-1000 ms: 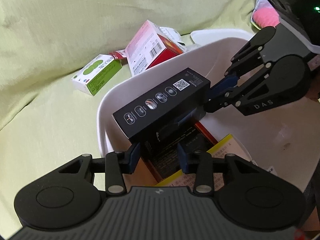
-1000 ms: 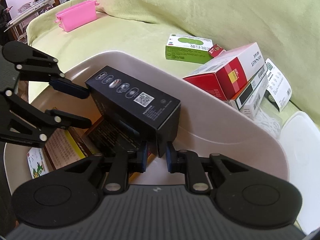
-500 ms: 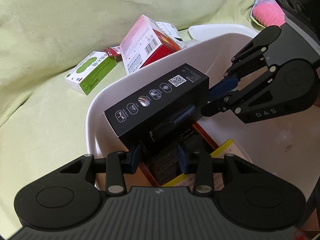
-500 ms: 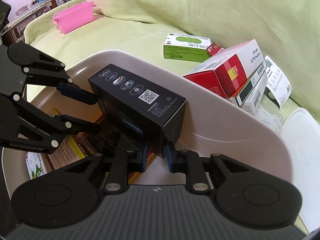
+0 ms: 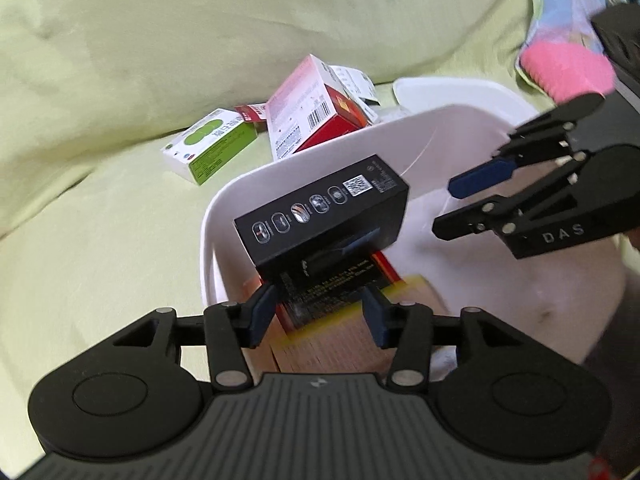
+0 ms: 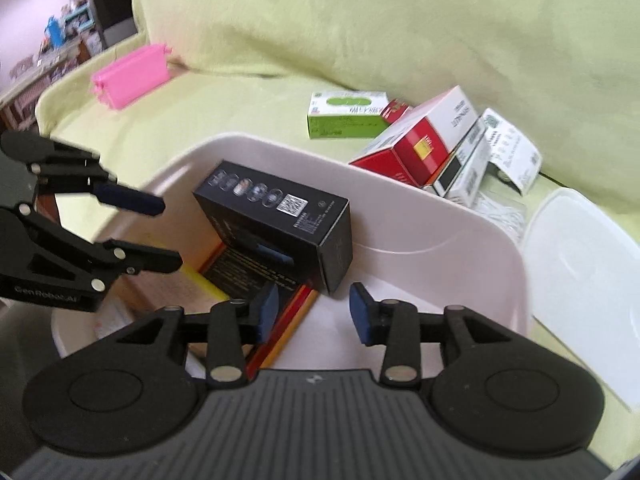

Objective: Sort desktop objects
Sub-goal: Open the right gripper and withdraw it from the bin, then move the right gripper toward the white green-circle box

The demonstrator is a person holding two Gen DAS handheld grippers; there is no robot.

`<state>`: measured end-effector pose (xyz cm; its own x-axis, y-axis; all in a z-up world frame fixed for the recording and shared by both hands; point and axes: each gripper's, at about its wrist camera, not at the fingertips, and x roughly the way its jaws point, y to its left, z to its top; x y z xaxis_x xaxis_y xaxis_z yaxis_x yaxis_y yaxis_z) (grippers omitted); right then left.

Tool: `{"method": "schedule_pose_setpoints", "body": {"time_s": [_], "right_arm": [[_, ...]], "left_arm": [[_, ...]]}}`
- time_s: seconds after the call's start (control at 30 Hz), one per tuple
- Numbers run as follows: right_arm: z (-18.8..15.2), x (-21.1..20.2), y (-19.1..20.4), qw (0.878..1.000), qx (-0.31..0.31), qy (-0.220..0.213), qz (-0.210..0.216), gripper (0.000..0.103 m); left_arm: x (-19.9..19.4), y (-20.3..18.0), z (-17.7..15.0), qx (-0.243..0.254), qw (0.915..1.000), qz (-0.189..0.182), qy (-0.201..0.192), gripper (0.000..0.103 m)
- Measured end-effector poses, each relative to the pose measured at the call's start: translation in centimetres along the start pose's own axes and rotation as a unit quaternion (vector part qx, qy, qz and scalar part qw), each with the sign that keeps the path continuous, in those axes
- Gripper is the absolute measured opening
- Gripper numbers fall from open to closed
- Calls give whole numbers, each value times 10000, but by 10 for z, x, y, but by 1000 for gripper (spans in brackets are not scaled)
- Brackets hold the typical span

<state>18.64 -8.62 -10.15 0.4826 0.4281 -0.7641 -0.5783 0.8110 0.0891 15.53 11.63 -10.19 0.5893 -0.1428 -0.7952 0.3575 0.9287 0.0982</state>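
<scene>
We see the matte black box [image 6: 276,224], a rectangular carton with printed icons and a QR code, standing inside the smooth white plastic bin [image 6: 460,232] at frame centre, resting on flat printed cartons. Our left gripper [image 5: 318,314] and right gripper [image 6: 314,312] both have their jaws spread, gripping nothing. A green box [image 6: 346,114] and a red box [image 6: 416,148] lie on the soft yellow-green fabric [image 6: 280,20], upper right.
</scene>
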Motion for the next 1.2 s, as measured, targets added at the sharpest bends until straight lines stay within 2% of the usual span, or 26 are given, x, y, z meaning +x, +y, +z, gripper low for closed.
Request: {"method": "schedule_pose_setpoints", "body": {"time_s": [0.13,0.23,0.37,0.57,0.73,0.87,1.2], "right_arm": [[-10,-33,8,9990,312,-306,-69,55],[-22,-53,15,9971,561,-508,-23,70],[-39,-80,24,9930,892,-776,37,84],[-59,-114,37,9874,1192,-1044,1,96],[-66,-135,41,9846,1211,-1252,-122,102],[-78,-148,46,9827,1271,-1333,-195,102],[-96,-161,56,9818,1216,-1410,-375,102]], "left_arm": [[-28,-7,-6,-405,9991,96,-96,54],[-52,-13,-13,-711,9968,149,-322,60],[-70,-26,-21,-905,9948,222,-410,62],[-92,-48,-33,-1110,9920,352,-482,67],[-109,-66,-42,-1259,9895,465,-542,69],[-116,-78,-45,-1152,9898,598,-587,72],[-123,-86,-55,-1259,9880,659,-610,75]]}}
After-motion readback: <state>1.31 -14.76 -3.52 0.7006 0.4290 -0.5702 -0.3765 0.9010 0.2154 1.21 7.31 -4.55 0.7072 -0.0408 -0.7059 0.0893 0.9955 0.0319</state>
